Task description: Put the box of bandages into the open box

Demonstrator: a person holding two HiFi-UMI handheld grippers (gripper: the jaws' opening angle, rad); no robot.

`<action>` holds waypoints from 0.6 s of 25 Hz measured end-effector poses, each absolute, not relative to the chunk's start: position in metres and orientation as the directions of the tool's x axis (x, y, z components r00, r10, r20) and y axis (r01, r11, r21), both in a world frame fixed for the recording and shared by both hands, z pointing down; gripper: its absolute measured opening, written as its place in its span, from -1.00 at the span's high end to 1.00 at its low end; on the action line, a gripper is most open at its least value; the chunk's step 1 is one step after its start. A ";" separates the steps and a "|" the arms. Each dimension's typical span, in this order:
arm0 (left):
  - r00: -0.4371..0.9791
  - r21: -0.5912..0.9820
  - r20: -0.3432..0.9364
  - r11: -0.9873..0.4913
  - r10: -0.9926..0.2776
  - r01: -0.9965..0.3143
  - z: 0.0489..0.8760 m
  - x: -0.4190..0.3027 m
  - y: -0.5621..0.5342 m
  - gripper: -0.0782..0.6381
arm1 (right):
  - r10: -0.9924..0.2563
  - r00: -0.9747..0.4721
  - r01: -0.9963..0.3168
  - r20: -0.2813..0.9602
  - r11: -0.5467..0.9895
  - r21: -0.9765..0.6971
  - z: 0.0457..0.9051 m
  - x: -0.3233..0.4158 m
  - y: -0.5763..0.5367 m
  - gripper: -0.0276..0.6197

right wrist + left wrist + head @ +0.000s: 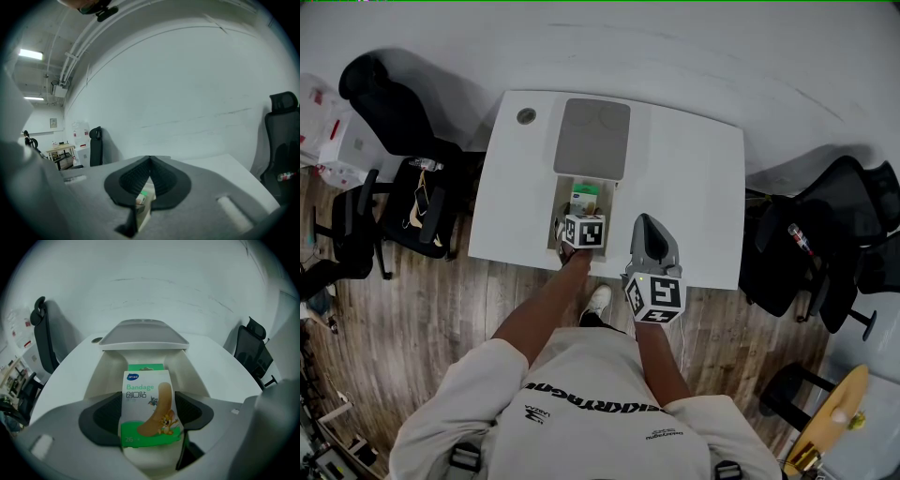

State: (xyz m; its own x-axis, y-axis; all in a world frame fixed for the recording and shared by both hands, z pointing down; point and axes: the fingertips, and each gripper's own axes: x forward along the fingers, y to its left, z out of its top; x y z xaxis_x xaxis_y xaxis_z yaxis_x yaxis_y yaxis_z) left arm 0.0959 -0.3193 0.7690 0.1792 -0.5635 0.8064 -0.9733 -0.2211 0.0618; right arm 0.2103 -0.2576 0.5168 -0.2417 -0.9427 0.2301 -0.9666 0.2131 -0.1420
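In the head view, your left tool (579, 223) hangs over the open box (559, 208) at the near edge of the desk (694, 178), whose grey lid (592, 139) lies flipped back. Your right tool (643, 223) sits just to its right. In the left gripper view, the jaws stand wide and grip the sides of the bandages (149, 406), upright above the box's inside, with a green pack (146, 366) behind. In the right gripper view, the jaws are pinched together on nothing

Head cam top-down; other 2 low, share table (694, 187)
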 end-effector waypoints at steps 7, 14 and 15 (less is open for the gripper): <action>0.175 0.063 0.818 -0.216 -0.548 -0.974 0.775 0.098 -0.320 -0.22 | -0.943 -0.238 -0.968 0.231 0.211 -0.137 0.518 0.213 -0.257 0.92; 0.187 0.078 0.832 -0.223 -0.522 -0.972 0.780 0.103 -0.321 -0.22 | -0.943 -0.236 -0.968 0.235 0.209 -0.136 0.520 0.214 -0.258 0.92; 0.185 0.077 0.833 -0.223 -0.522 -0.972 0.780 0.103 -0.321 -0.22 | -0.943 -0.236 -0.968 0.235 0.208 -0.136 0.521 0.214 -0.258 0.92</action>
